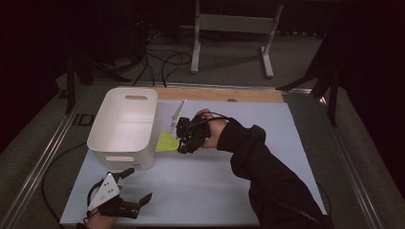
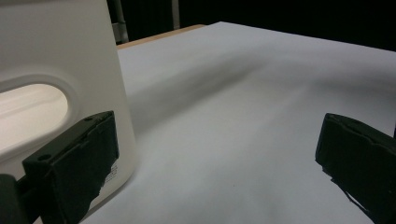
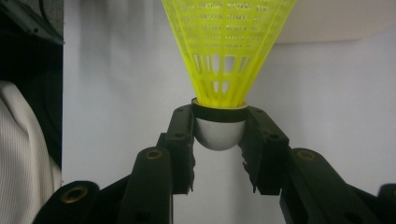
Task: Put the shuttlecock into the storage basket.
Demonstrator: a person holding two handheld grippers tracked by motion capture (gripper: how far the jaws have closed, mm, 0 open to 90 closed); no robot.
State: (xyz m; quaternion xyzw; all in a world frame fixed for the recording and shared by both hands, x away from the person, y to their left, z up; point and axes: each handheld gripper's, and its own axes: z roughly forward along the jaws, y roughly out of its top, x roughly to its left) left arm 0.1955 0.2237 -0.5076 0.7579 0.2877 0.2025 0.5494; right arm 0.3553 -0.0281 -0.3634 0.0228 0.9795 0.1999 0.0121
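A yellow plastic shuttlecock (image 1: 166, 141) with a white rounded cap (image 3: 219, 133) is held by my right gripper (image 1: 180, 144), whose jaws are shut on the cap. Its skirt (image 3: 229, 46) points away from the gripper toward the white bin (image 1: 125, 125), close to the bin's right wall and above the mat. My left gripper (image 1: 139, 186) rests near the table's front left corner, just in front of the bin. Its jaws stand wide open with only bare mat between them (image 2: 219, 158).
The white bin has handle cut-outs (image 2: 28, 107) and stands on a pale mat (image 1: 267, 157) over the table. A wooden strip (image 1: 224, 94) edges the mat's far side. Cables and a metal stand (image 1: 234, 28) lie on the floor beyond.
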